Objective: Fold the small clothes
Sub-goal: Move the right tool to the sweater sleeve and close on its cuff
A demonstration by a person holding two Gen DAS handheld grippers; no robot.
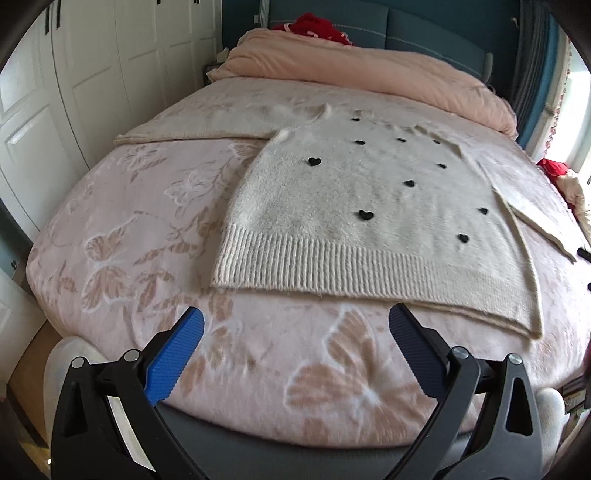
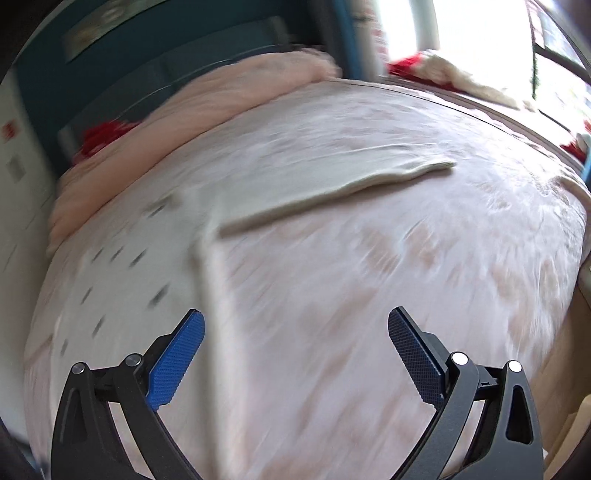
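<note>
A cream fuzzy sweater [image 1: 354, 206] with small black hearts lies flat on the pink butterfly bedspread [image 1: 147, 236], both sleeves spread out sideways. Its ribbed hem faces me. My left gripper [image 1: 295, 325] is open and empty, hovering just in front of the hem. In the blurred right wrist view the sweater [image 2: 122, 266] lies at the left with one sleeve [image 2: 332, 192] stretched out to the right. My right gripper [image 2: 295, 328] is open and empty above the bedspread [image 2: 406, 295], to the right of the sweater's side edge.
A rolled pink duvet [image 1: 369, 70] lies along the head of the bed. Red clothing [image 1: 317, 27] sits behind it, and more red and cream clothes [image 1: 561, 177] lie at the right edge. White wardrobe doors [image 1: 74, 92] stand on the left.
</note>
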